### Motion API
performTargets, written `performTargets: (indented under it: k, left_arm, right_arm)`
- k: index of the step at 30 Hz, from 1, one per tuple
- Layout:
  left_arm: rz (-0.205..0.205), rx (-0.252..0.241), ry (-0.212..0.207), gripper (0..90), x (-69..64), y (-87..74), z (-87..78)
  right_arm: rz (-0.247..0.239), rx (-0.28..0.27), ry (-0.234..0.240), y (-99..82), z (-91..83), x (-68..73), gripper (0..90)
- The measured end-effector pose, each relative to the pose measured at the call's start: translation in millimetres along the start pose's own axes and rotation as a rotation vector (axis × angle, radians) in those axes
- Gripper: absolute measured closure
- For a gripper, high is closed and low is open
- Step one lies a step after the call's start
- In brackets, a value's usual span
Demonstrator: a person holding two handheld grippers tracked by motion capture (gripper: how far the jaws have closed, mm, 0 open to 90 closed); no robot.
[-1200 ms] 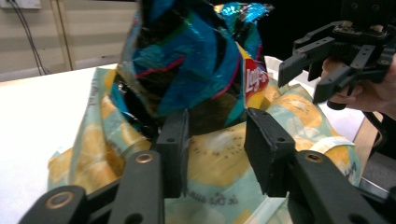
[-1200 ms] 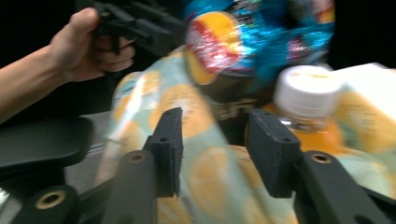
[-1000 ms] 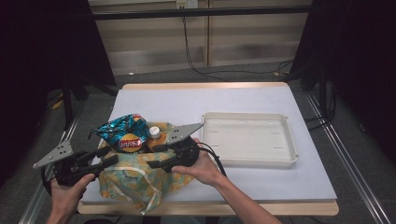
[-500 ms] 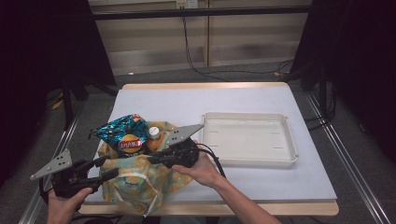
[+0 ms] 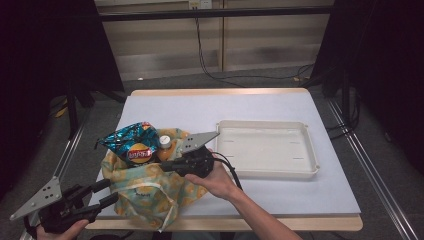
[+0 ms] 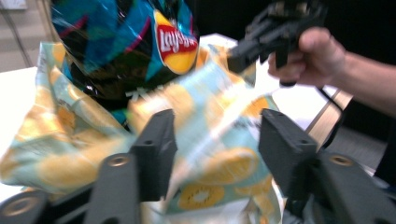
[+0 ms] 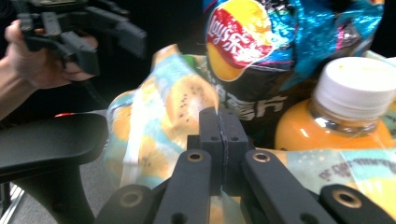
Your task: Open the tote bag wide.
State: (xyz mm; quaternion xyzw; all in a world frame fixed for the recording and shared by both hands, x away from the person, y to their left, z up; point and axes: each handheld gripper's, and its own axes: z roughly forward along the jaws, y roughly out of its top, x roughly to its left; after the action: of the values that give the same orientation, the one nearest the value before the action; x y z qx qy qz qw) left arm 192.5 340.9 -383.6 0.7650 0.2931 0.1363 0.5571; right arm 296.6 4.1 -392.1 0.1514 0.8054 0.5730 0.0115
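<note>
The right tool (image 7: 219,140) is clamped on the rim of the fruit-print bag (image 5: 145,192) at the worktop's (image 5: 260,105) near left corner, keeping it open around the crisp packet (image 5: 131,145) and juice bottle (image 5: 165,146); the left tool (image 6: 212,144), jaws apart and just closing, faces the other side, untouched

Yellow-patterned cloth bag (image 5: 145,187) at table's near-left, crisp packet (image 5: 129,144) and orange bottle (image 5: 165,147) inside.
</note>
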Motion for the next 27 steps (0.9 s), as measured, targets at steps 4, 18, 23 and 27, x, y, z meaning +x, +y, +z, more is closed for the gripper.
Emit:
performTargets:
  k: [4, 18, 23, 27]
  left_arm:
    - [0.012, 0.006, -0.124, 74.3, -4.5, -3.2, 15.3]
    - [-0.023, 0.162, -0.114, 85.7, -2.0, -28.4, 63.5]
    - [-0.033, 0.16, -0.098, 86.0, 2.6, -30.4, 63.6]
    - [-0.083, 0.12, -0.077, 86.0, 11.4, -34.0, 55.1]
  right_arm:
    - [0.014, -0.012, -0.004, 1.1, -0.4, -3.7, 90.0]
    - [0.014, -0.048, 0.1, 2.9, -3.6, 21.4, 90.0]
    - [-0.009, -0.022, 0.141, -2.8, -0.1, 34.7, 90.0]
    - [-0.017, 0.043, 0.163, -16.0, 11.9, 45.3, 90.0]
